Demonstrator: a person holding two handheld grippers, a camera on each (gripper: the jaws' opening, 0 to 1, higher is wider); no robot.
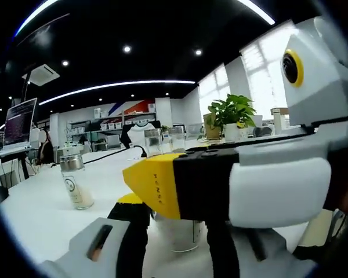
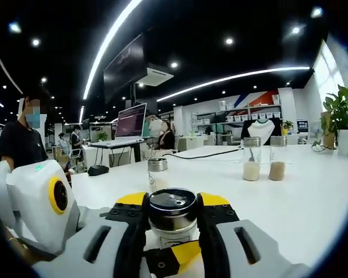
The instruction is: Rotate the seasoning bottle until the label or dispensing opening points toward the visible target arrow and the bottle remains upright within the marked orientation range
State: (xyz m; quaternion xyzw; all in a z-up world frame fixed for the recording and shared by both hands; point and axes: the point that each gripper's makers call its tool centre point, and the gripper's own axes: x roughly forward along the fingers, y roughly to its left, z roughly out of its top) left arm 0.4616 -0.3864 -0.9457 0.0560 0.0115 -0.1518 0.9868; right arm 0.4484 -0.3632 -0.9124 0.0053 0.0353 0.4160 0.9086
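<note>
The seasoning bottle (image 2: 173, 215) stands upright on the white counter (image 2: 313, 197), clamped at its neck between the two jaws of my right tool (image 2: 173, 223), its dark, shiny cap (image 2: 173, 204) facing the camera in the right gripper view. In the left gripper view, my right tool (image 1: 220, 185) crosses the frame from the right, yellow and black at the jaw and white behind, with the same bottle's pale body (image 1: 180, 231) seen beneath it. My left tool (image 1: 168, 249) sits low in that view; whether its jaws are apart or together, I cannot tell, as the other tool covers them. A second bottle (image 1: 75, 180) with a metal cap and a round label stands apart on the counter to the left. Two more bottles (image 2: 252, 158) holding pale and tan powder stand side by side farther back, well apart from the clamped one. A potted plant (image 1: 233, 116) rests near the windows, and a laptop (image 2: 130, 123) sits open on a far desk. A person in a dark shirt (image 2: 20, 145) stands at the left edge.
</note>
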